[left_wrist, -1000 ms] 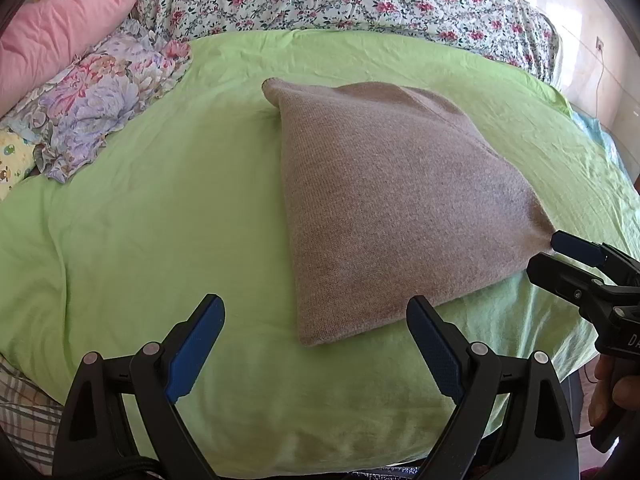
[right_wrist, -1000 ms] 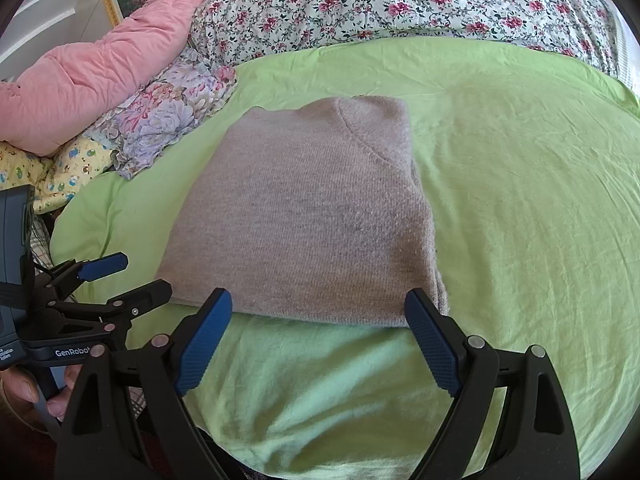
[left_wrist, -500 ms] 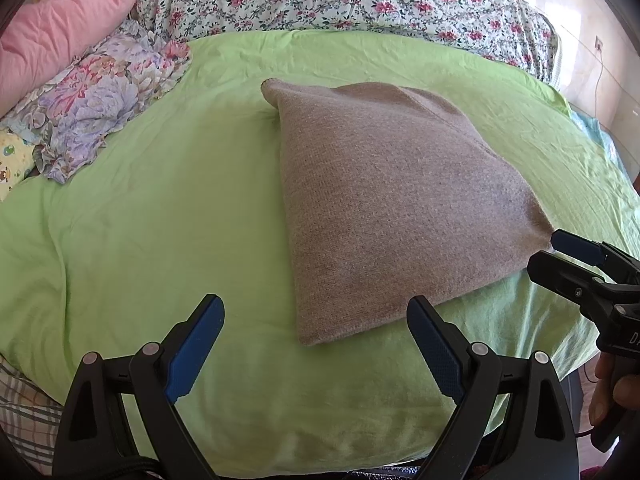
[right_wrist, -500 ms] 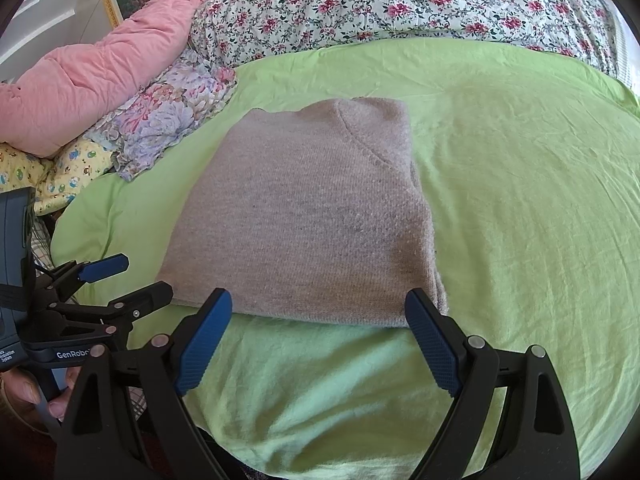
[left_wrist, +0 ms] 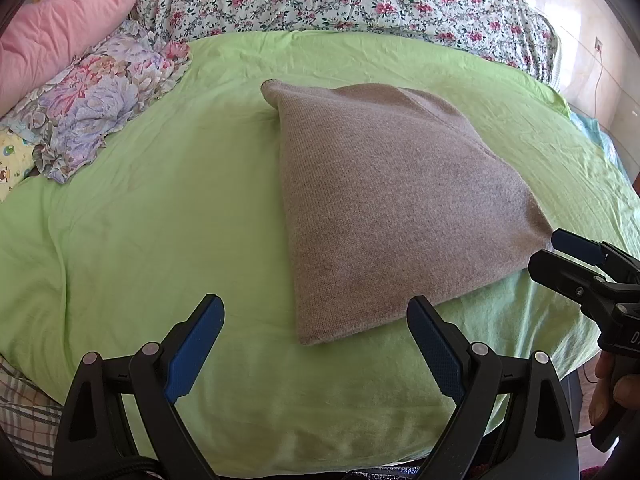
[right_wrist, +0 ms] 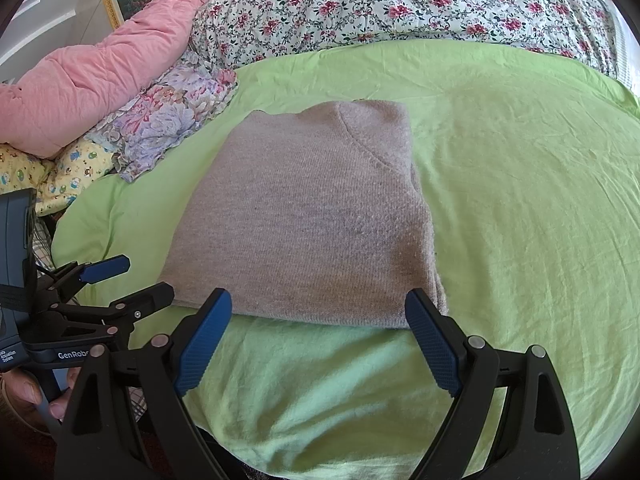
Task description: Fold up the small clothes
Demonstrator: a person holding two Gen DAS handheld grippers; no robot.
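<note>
A taupe knitted sweater (left_wrist: 400, 208) (right_wrist: 312, 216) lies folded into a flat rectangle on the green bedsheet (left_wrist: 160, 240) (right_wrist: 520, 200). My left gripper (left_wrist: 314, 308) is open and holds nothing; it hovers just short of the sweater's near left corner. It also shows at the left of the right wrist view, left gripper (right_wrist: 136, 278), beside that corner. My right gripper (right_wrist: 319, 300) is open too, its blue pads (right_wrist: 432, 344) spread about as wide as the sweater's near edge, with nothing gripped. In the left wrist view the right gripper (left_wrist: 550, 250) sits at the sweater's right corner.
A pink quilt (right_wrist: 100, 76) and a purple floral pillow (right_wrist: 168, 128) are piled at the far left, with a yellow cartoon-print cloth (right_wrist: 52, 176) beside them. A rose-patterned quilt (right_wrist: 400, 4) runs along the back. Bare green sheet spreads to the right of the sweater.
</note>
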